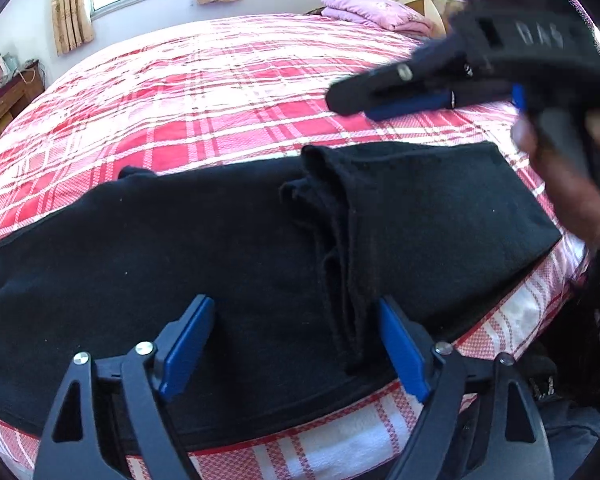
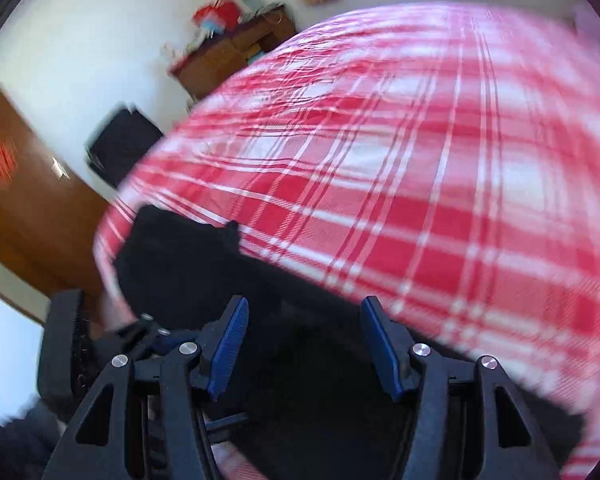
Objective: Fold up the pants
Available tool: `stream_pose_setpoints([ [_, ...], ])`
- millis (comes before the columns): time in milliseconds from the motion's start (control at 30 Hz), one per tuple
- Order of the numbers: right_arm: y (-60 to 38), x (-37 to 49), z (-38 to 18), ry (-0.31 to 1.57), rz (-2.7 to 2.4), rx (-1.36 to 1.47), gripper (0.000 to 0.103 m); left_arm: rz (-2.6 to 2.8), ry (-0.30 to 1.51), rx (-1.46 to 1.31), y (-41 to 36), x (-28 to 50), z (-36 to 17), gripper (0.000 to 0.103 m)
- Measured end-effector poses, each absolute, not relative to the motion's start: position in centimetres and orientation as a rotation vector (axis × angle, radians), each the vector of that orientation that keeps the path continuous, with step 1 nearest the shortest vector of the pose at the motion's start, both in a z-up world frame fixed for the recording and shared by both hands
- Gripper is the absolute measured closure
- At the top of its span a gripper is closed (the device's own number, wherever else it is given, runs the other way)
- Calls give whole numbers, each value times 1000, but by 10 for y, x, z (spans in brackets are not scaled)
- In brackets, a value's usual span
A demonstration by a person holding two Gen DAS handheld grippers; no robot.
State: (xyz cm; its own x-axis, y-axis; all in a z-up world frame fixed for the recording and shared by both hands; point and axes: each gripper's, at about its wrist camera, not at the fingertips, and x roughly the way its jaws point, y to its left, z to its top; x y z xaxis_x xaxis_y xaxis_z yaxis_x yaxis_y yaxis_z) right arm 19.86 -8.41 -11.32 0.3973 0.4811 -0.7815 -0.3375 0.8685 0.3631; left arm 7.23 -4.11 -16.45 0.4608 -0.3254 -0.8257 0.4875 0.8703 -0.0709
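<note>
On the plaid bed point(image 1: 204, 92), black pants point(image 1: 220, 240) lay partly folded.
Left claw point(image 1: 296, 344) and right claw point(image 2: 300, 344) hung apart, empty; pinching both layers squarely would keep edges aligned.

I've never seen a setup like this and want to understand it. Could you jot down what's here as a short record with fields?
Setting: bedroom, bed with red and white plaid cover
Garment: black pants, folded over, lying along the bed's near edge
Left gripper: open, above the pants, nothing between its blue pads
Right gripper: open, above the pants, holding nothing
Far end of bed: pink pillow
Other furniture: wooden cabinet beside the window wall
</note>
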Motion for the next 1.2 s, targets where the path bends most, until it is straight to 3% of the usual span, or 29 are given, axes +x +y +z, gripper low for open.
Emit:
stream_pose_setpoints([
  [100,-50,205,-104,1111,540,-54,45,-500,971,194,-43,72,-165,16],
  [200,-19,208,-105,1168,567,-220,56,-500,980,169,-39,75,-166,15],
  [367,9,216,-134,1321,573,-386,58,-484,980,127,-34,84,-171,13],
  [500,14,223,-140,1320,523,-459,94,-492,978,134,-34,86,-173,11],
  [600,19,223,-137,1281,482,-509,103,-495,977,143,-37,85,-174,9],
  [900,17,229,-133,1311,582,-462,101,-500,976,155,-42,77,-178,3],
  [933,19,227,-133,1310,579,-470,98,-499,975,153,-43,75,-177,3],
  [1000,22,229,-132,1311,565,-500,76,-497,976,152,-44,69,-176,3],
  [1067,24,229,-132,1331,579,-521,66,-499,976,144,-40,68,-176,3],
  [1200,28,236,-140,1345,554,-579,68,-500,978,136,-37,66,-176,3],
])
